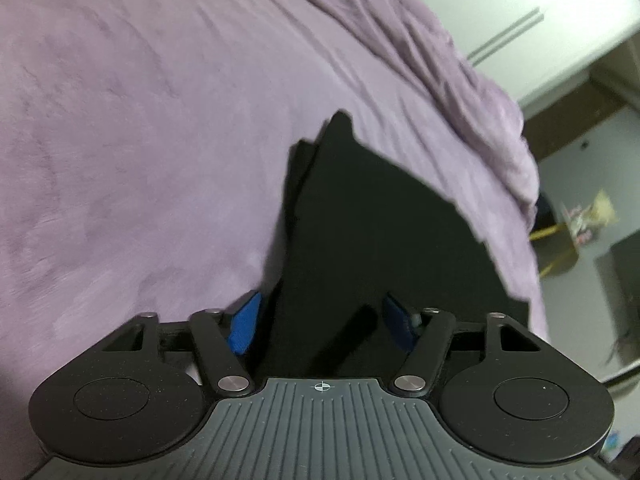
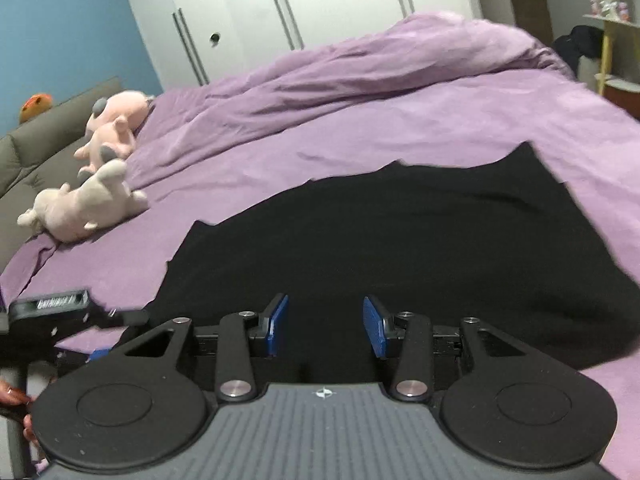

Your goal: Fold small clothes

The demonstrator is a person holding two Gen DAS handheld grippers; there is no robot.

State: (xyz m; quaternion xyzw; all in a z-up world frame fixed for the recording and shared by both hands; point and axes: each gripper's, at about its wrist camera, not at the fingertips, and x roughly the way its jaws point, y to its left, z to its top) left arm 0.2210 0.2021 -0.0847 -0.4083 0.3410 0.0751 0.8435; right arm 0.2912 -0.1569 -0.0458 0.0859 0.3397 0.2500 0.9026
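Note:
A black garment (image 2: 400, 248) lies spread flat on the purple bed cover (image 2: 360, 120). My right gripper (image 2: 325, 326) is open, its blue pads just above the garment's near edge, holding nothing. My left gripper (image 1: 320, 324) is open with its blue pads either side of the garment's edge; in the left wrist view the black cloth (image 1: 360, 232) runs up from between the fingers. Whether the cloth touches the pads I cannot tell. The left gripper also shows at the lower left of the right wrist view (image 2: 60, 320).
Two plush toys (image 2: 92, 200) lie at the bed's left edge by a grey headboard (image 2: 24, 152). A bunched purple duvet (image 2: 380, 64) lies across the far side. White wardrobe doors (image 2: 320, 0) stand behind. A shelf (image 2: 612, 40) stands at the right.

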